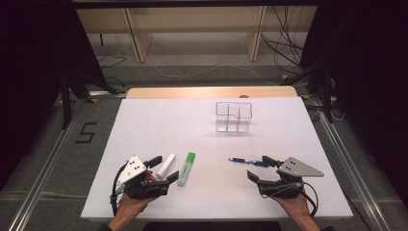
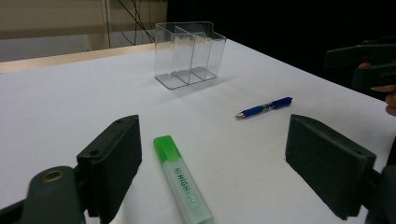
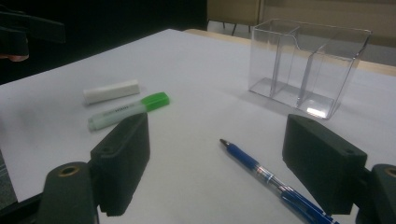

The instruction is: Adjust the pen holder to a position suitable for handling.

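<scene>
My left gripper (image 1: 163, 168) is at the table's front left, open, with nothing between its pads. A green highlighter (image 1: 186, 168) lies just ahead of it, and in the left gripper view the highlighter (image 2: 183, 186) runs up between the open jaws of my left gripper (image 2: 215, 161), untouched. A white eraser stick (image 1: 166, 164) lies beside the highlighter, close to the far jaw. My right gripper (image 1: 261, 169) is at the front right, also open. A blue pen (image 1: 248, 161) lies just in front of it; in the right gripper view the pen (image 3: 271, 179) is between the jaws of my right gripper (image 3: 222, 163), untouched.
A clear plastic organiser (image 1: 233, 117) with open-top compartments stands upright toward the back of the white table (image 1: 159, 120). Beyond the table are floor cables and wooden shelving. Metal rails run along both sides of the table.
</scene>
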`<control>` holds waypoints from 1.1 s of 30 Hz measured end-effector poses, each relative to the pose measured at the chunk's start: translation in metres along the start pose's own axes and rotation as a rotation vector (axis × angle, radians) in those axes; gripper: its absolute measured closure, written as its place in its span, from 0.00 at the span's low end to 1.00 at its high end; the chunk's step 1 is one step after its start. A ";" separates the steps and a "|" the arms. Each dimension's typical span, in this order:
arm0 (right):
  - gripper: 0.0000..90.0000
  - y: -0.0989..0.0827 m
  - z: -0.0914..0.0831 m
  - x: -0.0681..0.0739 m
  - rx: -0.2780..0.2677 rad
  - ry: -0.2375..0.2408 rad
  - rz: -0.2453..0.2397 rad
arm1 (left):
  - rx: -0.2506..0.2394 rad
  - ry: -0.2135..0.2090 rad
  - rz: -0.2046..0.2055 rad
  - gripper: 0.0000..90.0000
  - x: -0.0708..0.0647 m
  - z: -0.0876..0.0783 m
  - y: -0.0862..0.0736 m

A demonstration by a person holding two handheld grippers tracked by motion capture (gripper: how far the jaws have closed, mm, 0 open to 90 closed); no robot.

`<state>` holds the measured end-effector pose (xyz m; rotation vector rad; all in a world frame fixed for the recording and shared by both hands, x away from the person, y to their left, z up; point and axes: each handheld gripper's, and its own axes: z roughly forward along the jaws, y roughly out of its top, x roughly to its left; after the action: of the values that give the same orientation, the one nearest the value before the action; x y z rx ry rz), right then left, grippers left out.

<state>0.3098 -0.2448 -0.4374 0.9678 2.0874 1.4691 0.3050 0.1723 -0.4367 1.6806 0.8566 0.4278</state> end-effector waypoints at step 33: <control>0.31 0.021 0.006 -0.024 0.005 -0.064 0.004 | -0.003 -0.006 -0.033 0.19 0.001 0.000 0.001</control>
<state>0.3363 -0.2538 -0.4215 1.0084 2.0461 1.4170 0.3062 0.1727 -0.4361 1.6621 0.8777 0.4017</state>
